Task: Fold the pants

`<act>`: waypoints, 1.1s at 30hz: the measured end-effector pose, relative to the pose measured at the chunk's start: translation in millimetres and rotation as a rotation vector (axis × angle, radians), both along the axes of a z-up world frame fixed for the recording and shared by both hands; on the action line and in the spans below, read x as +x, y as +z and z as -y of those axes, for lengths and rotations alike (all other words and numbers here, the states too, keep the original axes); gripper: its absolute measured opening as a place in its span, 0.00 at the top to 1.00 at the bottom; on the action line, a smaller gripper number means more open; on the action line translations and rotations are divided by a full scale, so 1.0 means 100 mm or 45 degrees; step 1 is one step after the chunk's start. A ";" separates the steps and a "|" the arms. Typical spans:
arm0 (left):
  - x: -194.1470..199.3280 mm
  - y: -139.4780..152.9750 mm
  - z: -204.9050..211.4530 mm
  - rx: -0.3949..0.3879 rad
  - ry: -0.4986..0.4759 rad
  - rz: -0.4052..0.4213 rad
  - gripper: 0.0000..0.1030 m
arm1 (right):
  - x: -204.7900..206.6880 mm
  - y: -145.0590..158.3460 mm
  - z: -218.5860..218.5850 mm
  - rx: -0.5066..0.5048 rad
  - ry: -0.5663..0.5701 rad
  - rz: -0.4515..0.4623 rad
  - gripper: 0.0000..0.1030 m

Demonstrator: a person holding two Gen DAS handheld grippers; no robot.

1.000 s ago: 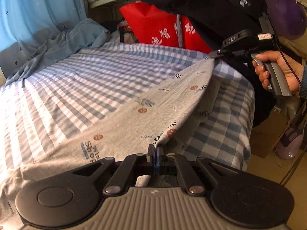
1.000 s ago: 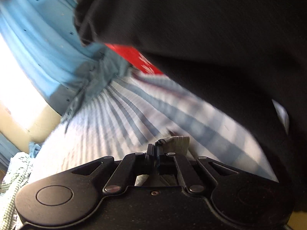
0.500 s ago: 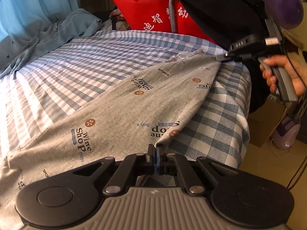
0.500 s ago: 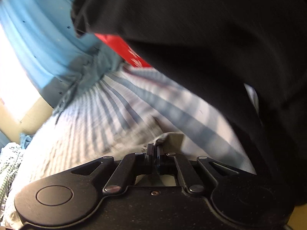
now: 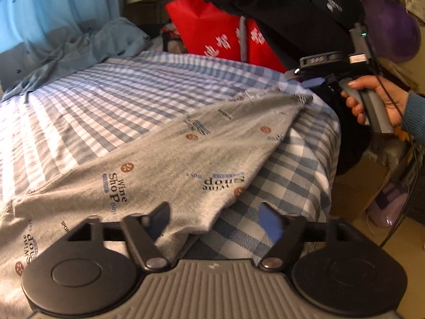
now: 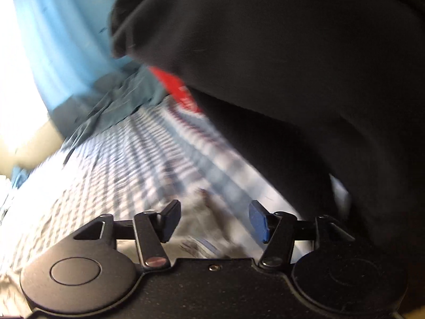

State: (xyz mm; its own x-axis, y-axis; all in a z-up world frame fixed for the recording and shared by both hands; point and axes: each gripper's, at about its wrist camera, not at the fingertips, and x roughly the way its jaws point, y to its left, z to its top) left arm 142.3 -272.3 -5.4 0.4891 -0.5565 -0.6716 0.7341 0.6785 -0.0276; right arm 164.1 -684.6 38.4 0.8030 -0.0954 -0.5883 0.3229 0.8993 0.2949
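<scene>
The left gripper (image 5: 216,222) stood with its black, blue-padded fingers (image 5: 270,222) spread wide, gripping nothing, and the near corner of the grey printed knit pants (image 5: 170,159) lay loose between them. In that left wrist view the pants lay spread flat across the blue-and-white checked bedsheet (image 5: 111,106), reaching from the near left edge to the far right corner of the bed, where the sheet dropped over the side. Just above that far corner hung the right gripper (image 5: 302,77), its jaws parted and free of the cloth, the grey handle gripped by the person's right hand (image 5: 377,101). Behind the bed stood a red bag with white characters (image 5: 220,37); dark hanging clothing (image 5: 279,8) loomed over it, and a crumpled blue-grey cloth (image 5: 79,50) lay at the far left under a light blue curtain (image 5: 61,2). The right wrist view was blurred — yet the right gripper (image 6: 214,219) plainly had its fingers wide apart, with the grey pants (image 6: 202,212) lying on the checked sheet (image 6: 119,175) between and below them, and dark fabric (image 6: 292,66) filling the upper right.
</scene>
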 end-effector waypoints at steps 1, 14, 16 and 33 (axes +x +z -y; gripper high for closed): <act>-0.01 0.00 -0.02 -0.017 0.030 0.007 0.11 | 0.11 -0.01 -0.01 -0.002 0.033 -0.019 0.37; 0.13 0.02 -0.49 -0.132 0.297 -0.060 0.09 | 0.68 -0.08 -0.20 -0.215 0.119 -0.180 0.88; 0.14 0.04 -0.51 -0.140 0.308 -0.050 0.09 | 0.75 0.00 -0.23 -0.255 0.115 -0.139 0.88; 0.13 0.04 -0.79 -0.127 0.456 -0.012 0.01 | 0.31 0.03 -0.12 -0.219 0.052 -0.108 0.22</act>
State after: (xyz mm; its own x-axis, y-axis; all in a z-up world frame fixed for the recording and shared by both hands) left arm 155.5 -193.0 -1.1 0.6588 -0.4143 -0.6279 0.4500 0.8859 -0.1124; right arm 194.8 -672.8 41.8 0.7567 -0.1684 -0.6317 0.3020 0.9470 0.1094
